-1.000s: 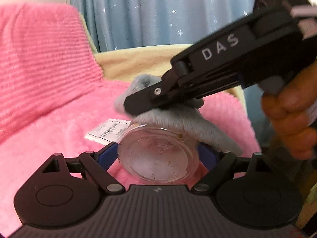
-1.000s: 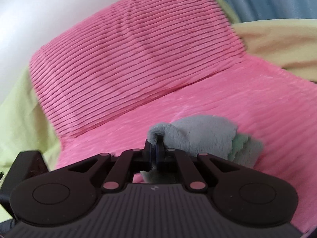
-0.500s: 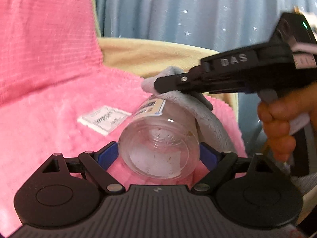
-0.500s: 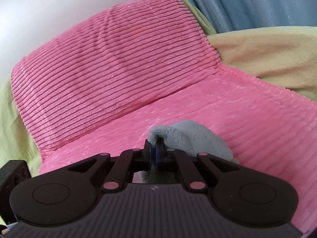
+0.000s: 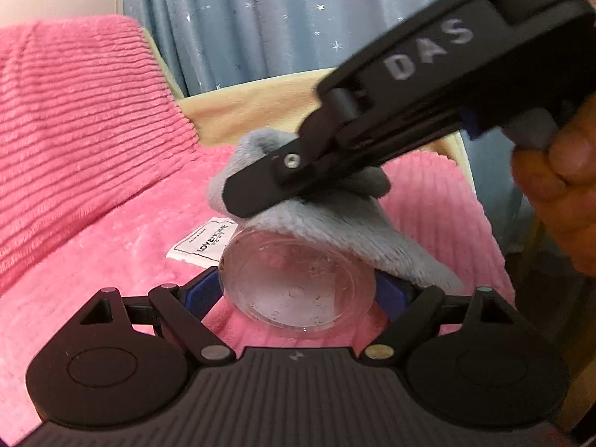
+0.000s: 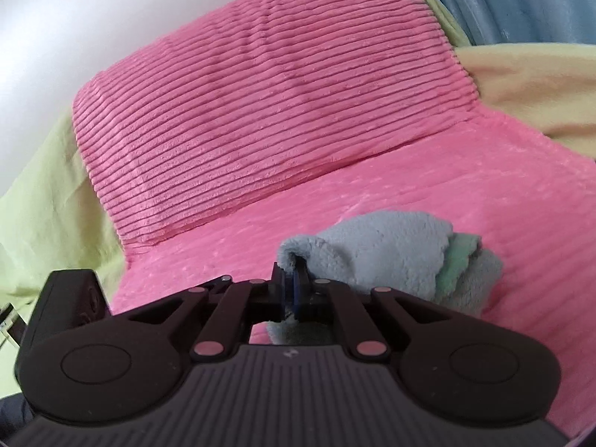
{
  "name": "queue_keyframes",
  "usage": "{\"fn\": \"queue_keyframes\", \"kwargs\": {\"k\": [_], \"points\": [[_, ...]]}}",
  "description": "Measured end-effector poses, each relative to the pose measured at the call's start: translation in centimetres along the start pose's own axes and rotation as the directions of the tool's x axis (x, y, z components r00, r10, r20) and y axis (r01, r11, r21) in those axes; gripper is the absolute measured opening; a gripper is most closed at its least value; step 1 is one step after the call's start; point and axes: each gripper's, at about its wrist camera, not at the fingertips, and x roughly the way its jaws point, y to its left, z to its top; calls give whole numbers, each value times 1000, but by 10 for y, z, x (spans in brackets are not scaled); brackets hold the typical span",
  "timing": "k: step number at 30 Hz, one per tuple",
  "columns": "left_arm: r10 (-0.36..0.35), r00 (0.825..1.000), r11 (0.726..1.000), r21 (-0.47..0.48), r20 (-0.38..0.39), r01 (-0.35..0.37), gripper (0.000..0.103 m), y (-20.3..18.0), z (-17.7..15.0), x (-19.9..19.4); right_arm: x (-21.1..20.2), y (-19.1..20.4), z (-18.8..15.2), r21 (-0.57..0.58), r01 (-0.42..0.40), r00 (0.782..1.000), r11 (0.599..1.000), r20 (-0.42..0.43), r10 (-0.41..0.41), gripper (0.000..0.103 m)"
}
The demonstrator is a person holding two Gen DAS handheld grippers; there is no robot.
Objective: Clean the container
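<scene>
Since half a second ago the jar (image 5: 298, 283) has tipped base-on at lower centre, clamped in the left tool (image 5: 298, 290). The right tool (image 6: 294, 283), pinching the grey cloth (image 5: 335, 219), rubs its upper side; specks apparently remain inside.

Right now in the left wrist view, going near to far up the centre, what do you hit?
Left gripper → clear jar held between its fingers → grey cloth draped on the jar → right gripper clamping that cloth → beige cover → blue starred curtain.

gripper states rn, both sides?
Left gripper: closed on the clear container.
Right gripper: closed on the grey cloth, which lies over the container.
</scene>
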Motion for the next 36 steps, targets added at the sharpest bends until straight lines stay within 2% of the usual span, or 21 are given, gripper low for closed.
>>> {"fn": "queue_keyframes", "kwargs": {"k": [4,7,10,13,15,19,22,24,26,29,32,34,36], "points": [[2,1000,1000,20,1,-2,87,-2,1,3,-2,-9,2,18,52,998,998,28,-53,1],[-19,1000,1000,-23,5,19,87,2,2,2,-3,-15,3,32,91,995,995,49,-92,1],[-87,996,982,-169,10,87,89,20,1,1,-5,-22,5,48,129,989,991,69,-132,1],[-148,989,939,-311,15,145,90,39,-1,4,-5,-24,6,60,136,987,989,73,-140,1],[-177,984,919,-357,10,169,89,45,-4,7,-6,-23,6,61,138,987,989,70,-142,1],[-159,987,939,-306,9,154,87,40,-1,6,-8,-14,6,30,129,990,991,50,-131,1],[-105,995,971,-215,0,102,86,26,1,2,-4,-1,2,22,37,999,999,8,-37,2],[-78,997,983,-168,-7,76,86,19,2,1,-1,6,-1,10,-10,1000,1000,-16,10,2],[-58,998,991,-122,-10,56,86,13,3,1,1,7,0,-10,-9,1000,1000,-20,9,2],[-35,999,998,-54,-13,34,86,4,5,2,-1,-4,3,8,42,999,999,8,-42,1],[-46,999,996,-79,-11,45,86,7,5,2,-7,-15,6,31,132,990,991,56,-133,1],[-75,997,987,-146,-5,74,86,16,4,3,-11,-25,6,77,136,988,988,68,-142,1],[-123,992,964,-235,11,122,88,27,2,3,-14,-31,5,117,125,988,985,72,-134,1]]}}
